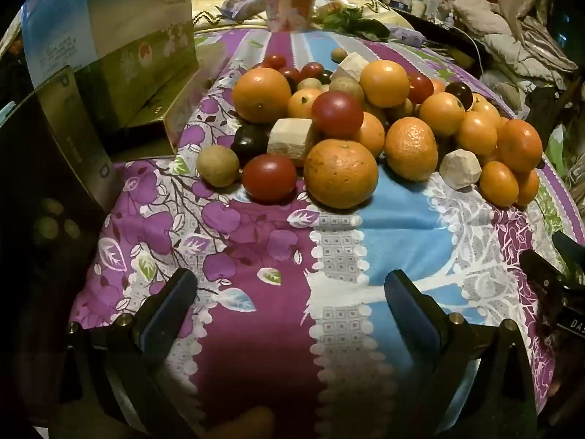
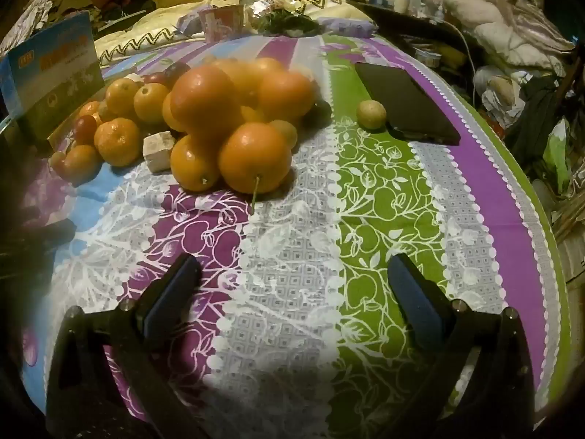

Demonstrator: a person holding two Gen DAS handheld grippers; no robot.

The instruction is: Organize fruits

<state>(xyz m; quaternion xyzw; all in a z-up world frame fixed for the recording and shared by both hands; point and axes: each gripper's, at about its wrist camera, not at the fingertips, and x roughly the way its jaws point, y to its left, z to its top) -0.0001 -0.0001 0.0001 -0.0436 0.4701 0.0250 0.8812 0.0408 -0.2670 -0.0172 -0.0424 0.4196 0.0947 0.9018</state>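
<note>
A heap of round orange citrus fruits [image 1: 340, 173], glossy red tomatoes [image 1: 268, 177], dark plums, small tan longans and pale cut chunks [image 1: 291, 140] lies on the floral purple, blue and green bedsheet [image 1: 256, 256]. My left hand-held gripper [image 1: 290, 289] hangs released, jaws wide and empty, with the pile ahead and apart from it. My right hand-held gripper [image 2: 292, 274] is likewise spread and empty, the heap ahead to its left. A blue-and-green cardboard box [image 1: 109, 36] stands left of the fruit; a black phone [image 2: 406, 104] lies right, just beside one loose longan [image 2: 371, 114].
</note>
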